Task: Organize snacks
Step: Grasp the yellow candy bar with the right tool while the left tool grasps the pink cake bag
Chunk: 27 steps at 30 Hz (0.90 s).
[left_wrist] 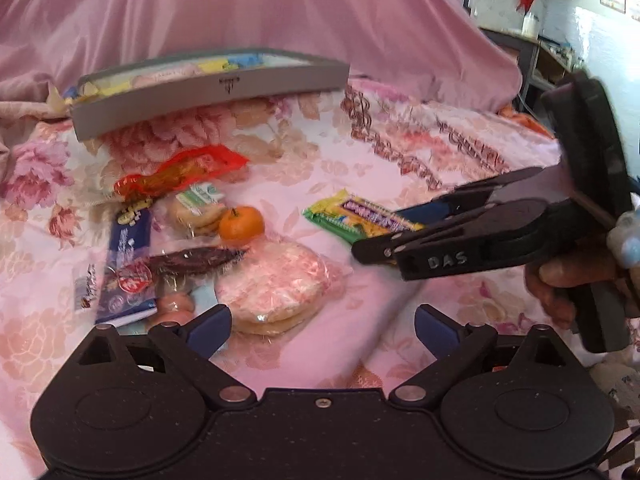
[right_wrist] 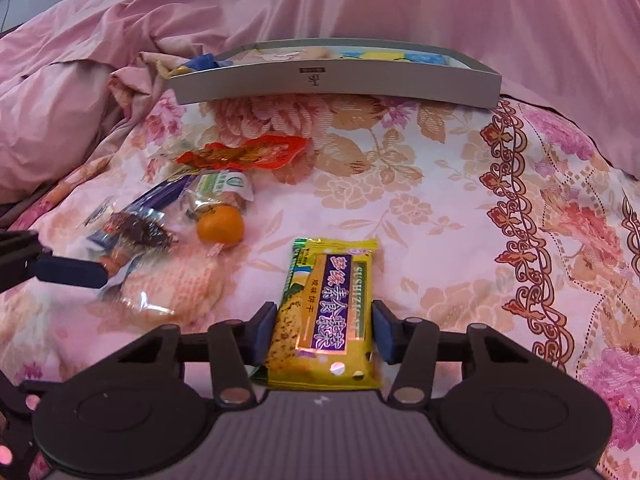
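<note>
A yellow biscuit packet (right_wrist: pixel 324 312) with a purple label lies on the floral bedspread (right_wrist: pixel 440 208). My right gripper (right_wrist: pixel 324 332) is shut on it, one pad against each long side. In the left wrist view the same packet (left_wrist: pixel 352 216) shows between the right gripper's (left_wrist: pixel 384 232) fingers. My left gripper (left_wrist: pixel 324 328) stands open just above the bedspread, its left pad by a clear pack of round crackers (left_wrist: pixel 272 280). One left fingertip (right_wrist: pixel 68 272) shows in the right wrist view. A grey box (right_wrist: pixel 332 80) holding several snacks sits at the back.
A heap of snacks lies left of centre: a tangerine (left_wrist: pixel 242 222), a red wrapper (left_wrist: pixel 180 172), a blue packet (left_wrist: pixel 124 272), a dark wrapped snack (left_wrist: pixel 192 260). A bunched pink quilt (right_wrist: pixel 320 0) rises behind the box. Bare bedspread stretches to the right.
</note>
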Motion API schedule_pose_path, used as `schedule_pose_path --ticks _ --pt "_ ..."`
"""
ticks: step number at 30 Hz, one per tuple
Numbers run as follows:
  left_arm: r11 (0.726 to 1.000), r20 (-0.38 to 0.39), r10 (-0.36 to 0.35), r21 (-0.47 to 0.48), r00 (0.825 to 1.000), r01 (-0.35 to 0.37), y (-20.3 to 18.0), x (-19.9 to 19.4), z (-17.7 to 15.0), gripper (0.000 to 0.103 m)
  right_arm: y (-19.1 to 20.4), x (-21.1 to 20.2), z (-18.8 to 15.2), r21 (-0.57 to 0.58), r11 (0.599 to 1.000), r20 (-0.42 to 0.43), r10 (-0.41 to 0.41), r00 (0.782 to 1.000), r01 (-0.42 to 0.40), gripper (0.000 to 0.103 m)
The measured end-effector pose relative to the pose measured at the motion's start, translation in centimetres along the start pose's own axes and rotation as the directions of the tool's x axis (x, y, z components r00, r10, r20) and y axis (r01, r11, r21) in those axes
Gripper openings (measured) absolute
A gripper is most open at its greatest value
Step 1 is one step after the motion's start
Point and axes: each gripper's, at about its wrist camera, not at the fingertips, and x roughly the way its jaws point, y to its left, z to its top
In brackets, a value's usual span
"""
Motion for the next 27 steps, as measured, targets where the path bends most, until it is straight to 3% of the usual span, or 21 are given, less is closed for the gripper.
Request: schedule_pose_path --ticks 5,10,20,27 --pt "0.997 -0.012 0.062 -0.039 0.998 -0.062 0.8 1.2 0.5 0.098 -0.3 -0.3 0.0 0.004 1.0 -0.002 0.01 1.0 -0.01 0.053" --pt "0.994 0.003 0.073 -0.083 0.997 -0.073 2.2 2.3 1.2 0.099 -0.4 -0.8 -0.4 -0.022 1.0 0.002 -0.002 1.0 0.002 0.053" --pt "0.997 0.011 0.025 0.066 1.0 -0.025 1.6 4.3 1.8 0.102 -0.8 -1.4 -0.9 -0.023 1.0 -0.001 -0.003 1.0 0.003 0.053" --pt "0.997 0.012 -0.007 0.074 1.0 0.006 2.3 5.4 2.7 0.098 -0.8 -1.7 -0.7 -0.032 0.999 -0.007 -0.015 1.0 0.015 0.054"
